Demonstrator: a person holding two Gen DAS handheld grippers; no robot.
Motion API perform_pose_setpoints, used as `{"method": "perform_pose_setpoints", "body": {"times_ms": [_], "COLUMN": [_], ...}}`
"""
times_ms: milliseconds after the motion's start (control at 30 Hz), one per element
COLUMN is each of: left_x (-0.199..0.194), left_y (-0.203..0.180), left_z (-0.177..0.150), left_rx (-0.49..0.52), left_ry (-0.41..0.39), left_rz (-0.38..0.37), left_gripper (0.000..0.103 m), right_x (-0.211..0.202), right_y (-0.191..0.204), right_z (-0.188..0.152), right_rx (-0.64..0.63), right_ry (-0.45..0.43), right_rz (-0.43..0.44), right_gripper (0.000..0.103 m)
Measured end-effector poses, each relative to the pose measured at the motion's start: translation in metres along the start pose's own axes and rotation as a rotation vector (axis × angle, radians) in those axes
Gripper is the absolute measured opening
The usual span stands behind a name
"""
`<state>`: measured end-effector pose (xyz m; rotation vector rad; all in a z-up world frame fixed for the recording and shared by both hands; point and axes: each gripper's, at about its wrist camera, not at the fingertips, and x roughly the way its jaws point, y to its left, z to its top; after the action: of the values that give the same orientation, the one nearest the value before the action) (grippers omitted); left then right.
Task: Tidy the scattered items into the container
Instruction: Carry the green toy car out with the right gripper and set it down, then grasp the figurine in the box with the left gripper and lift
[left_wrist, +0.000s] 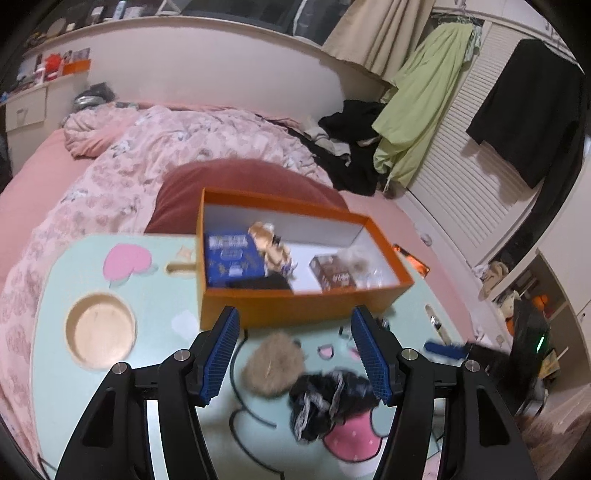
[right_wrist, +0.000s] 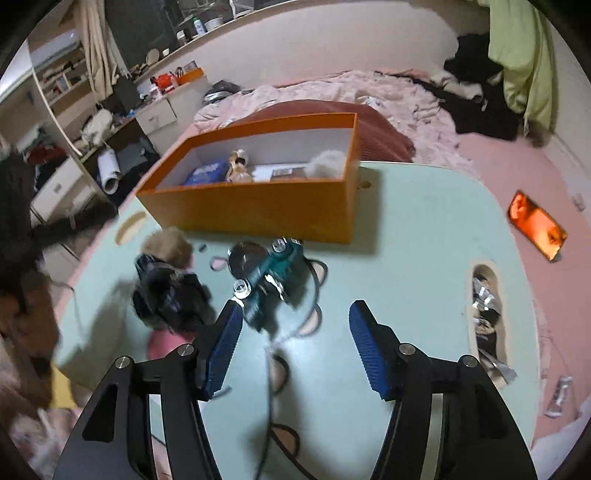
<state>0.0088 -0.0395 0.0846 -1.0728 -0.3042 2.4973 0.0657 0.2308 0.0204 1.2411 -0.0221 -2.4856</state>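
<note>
While spread empty, left claw (left_wrist: 295, 354) frames beige fluff ball (left_wrist: 274, 369).

My right gripper (right_wrist: 295, 347), jaws spread, hovers over the mint table (right_wrist: 406, 236) near a teal toy camera (right_wrist: 271, 278), the orange box (right_wrist: 255, 206) behind.

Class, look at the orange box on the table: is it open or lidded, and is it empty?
Open and not empty. The orange box shows no lid; inside lie a blue packet, a small doll and a brown packet.
</note>
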Motion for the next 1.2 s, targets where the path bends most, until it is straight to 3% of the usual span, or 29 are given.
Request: {"method": "perform_pose_setpoints", "body": {"times_ms": [100, 167, 267, 367, 533, 667, 767, 833, 1033, 1200], "left_x": [0.013, 0.029, 0.055, 0.085, 0.144, 0.174, 0.179, 0.177, 0.170, 0.127], "left_y": [-0.006, -0.010, -0.016, -0.025, -0.037, -0.038, -0.039, -0.040, -0.030, -0.041], "left_z": [0.024, 0.041, 0.061, 0.073, 0.073, 0.066, 0.064, 0.062, 0.065, 0.072], "left_rx": [0.016, 0.023, 0.027, 0.047, 0.126, 0.179, 0.210, 0.212, 0.154, 0.136], "left_ry": [0.049, 0.098, 0.157, 0.227, 0.340, 0.403, 0.402, 0.406, 0.391, 0.240], "left_rz": [0.041, 0.053, 0.042, 0.081, 0.225, 0.324, 0.360, 0.354, 0.280, 0.139], "left_gripper": [0.059, 0.047, 0.045, 0.045, 0.034, 0.036, 0.035, 0.022, 0.021, 0.021], "right_x": [0.015, 0.018, 0.022, 0.021, 0.020, 0.020, 0.020, 0.019, 0.019, 0.018], "right_y": [0.007, 0.009, 0.013, 0.010, 0.002, 0.000, 0.000, 0.000, 0.001, 0.001], "right_z": [-0.008, -0.012, -0.011, -0.010, -0.009, -0.007, -0.007, -0.007, -0.007, -0.008], "right_rx": [-0.028, -0.027, -0.056, -0.052, -0.026, -0.021, -0.017, -0.014, -0.009, -0.008], "right_ry": [0.018, -0.012, -0.003, -0.004, -0.013, -0.014, -0.016, -0.017, -0.020, -0.021], "right_rz": [-0.064, -0.106, -0.138, -0.127, -0.110, -0.108, -0.103, -0.100, -0.091, -0.091], "right_gripper": [0.061, 0.067, 0.070, 0.072, 0.072, 0.072, 0.072, 0.073, 0.073, 0.074]}}
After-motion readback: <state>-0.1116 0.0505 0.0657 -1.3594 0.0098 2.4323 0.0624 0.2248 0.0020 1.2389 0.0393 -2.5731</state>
